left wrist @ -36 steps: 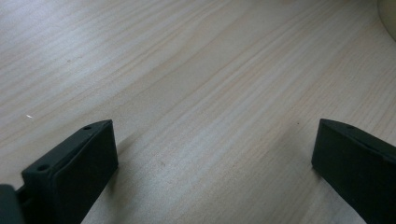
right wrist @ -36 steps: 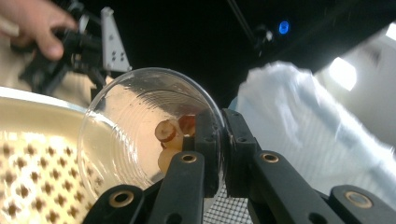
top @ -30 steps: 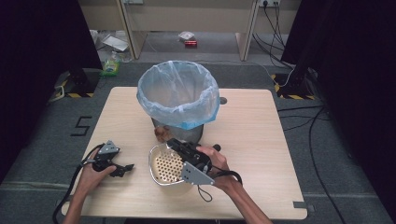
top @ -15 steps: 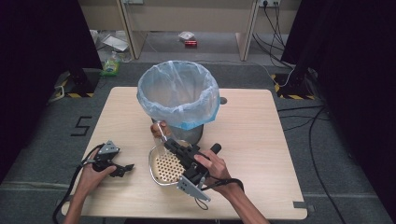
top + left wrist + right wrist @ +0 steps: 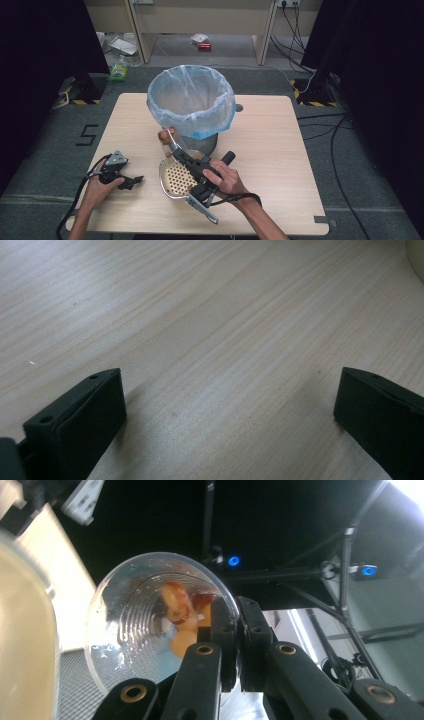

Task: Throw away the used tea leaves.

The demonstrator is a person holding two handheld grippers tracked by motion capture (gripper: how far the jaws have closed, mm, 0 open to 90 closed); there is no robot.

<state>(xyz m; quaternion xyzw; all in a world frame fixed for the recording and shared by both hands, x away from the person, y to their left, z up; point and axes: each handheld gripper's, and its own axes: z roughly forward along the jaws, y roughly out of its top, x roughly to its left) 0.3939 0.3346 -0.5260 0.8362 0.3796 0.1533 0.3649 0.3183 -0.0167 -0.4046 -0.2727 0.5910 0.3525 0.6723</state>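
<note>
My right gripper (image 5: 173, 146) (image 5: 235, 611) is shut on the rim of a clear plastic cup (image 5: 165, 136) (image 5: 135, 625). The cup is tilted, with reddish and orange food scraps (image 5: 176, 604) inside. It hangs above the table, just in front of the bin with a blue liner (image 5: 191, 101), below the bin's rim. Under the right gripper, a metal strainer bowl (image 5: 176, 181) with a perforated bottom rests on the table. My left gripper (image 5: 125, 179) (image 5: 227, 410) lies on the wooden table (image 5: 270, 150) at the left. Its jaws are open and hold nothing.
The bin stands at the table's middle back. A pale curved surface (image 5: 22, 630) crowds the left of the right gripper view. Cables run across the floor right of the table, and small items lie on the floor behind it.
My right gripper has lifted the cup from over the strainer, up and back toward the bin's front. The left gripper has stayed in place.
</note>
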